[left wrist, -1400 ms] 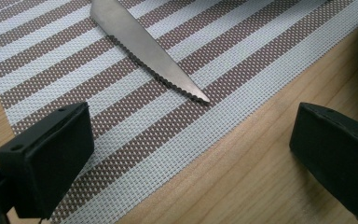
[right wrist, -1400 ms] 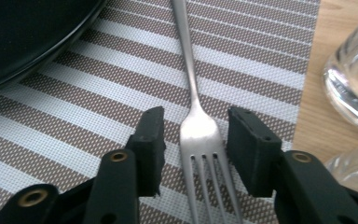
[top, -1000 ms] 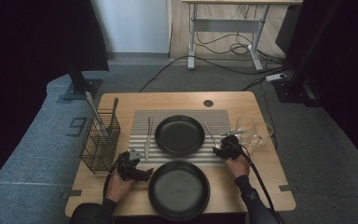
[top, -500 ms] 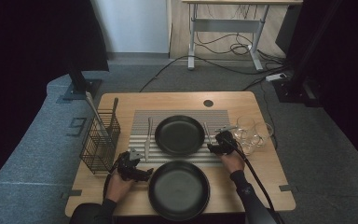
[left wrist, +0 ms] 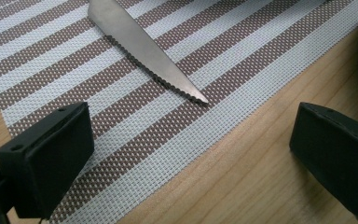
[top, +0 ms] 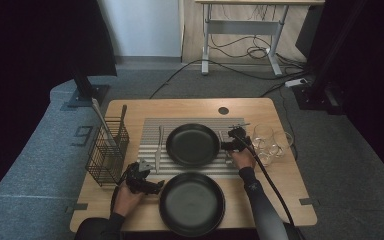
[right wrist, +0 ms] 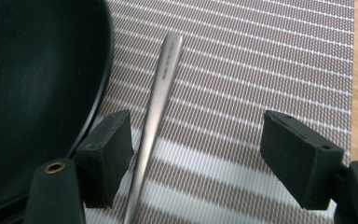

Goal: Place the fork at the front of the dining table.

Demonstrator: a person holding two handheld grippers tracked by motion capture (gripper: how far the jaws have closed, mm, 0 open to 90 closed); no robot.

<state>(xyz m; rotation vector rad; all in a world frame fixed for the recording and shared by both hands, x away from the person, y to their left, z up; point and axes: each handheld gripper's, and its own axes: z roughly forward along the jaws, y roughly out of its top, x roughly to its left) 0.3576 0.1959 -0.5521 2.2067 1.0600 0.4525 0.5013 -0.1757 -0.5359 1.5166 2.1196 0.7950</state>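
grey carpet floor (top: 40, 165), pale wall (top: 140, 25), metal-legged desk (top: 242, 30) behind, dark curtains (top: 30, 45).

A wire basket (top: 106, 150) stands left; two glasses (top: 269, 140) stand right.

In the left gripper view, the knife (left wrist: 144, 49) is cut off at the top edge, so its handle is hidden. In the right gripper view, the steel handle (right wrist: 156, 109) is cut off at the bottom edge between the jaws; its working end cannot be identified. The black plate (right wrist: 32, 88) is cropped at left. In the high view, the glasses (top: 270, 142) are too small to be counted.
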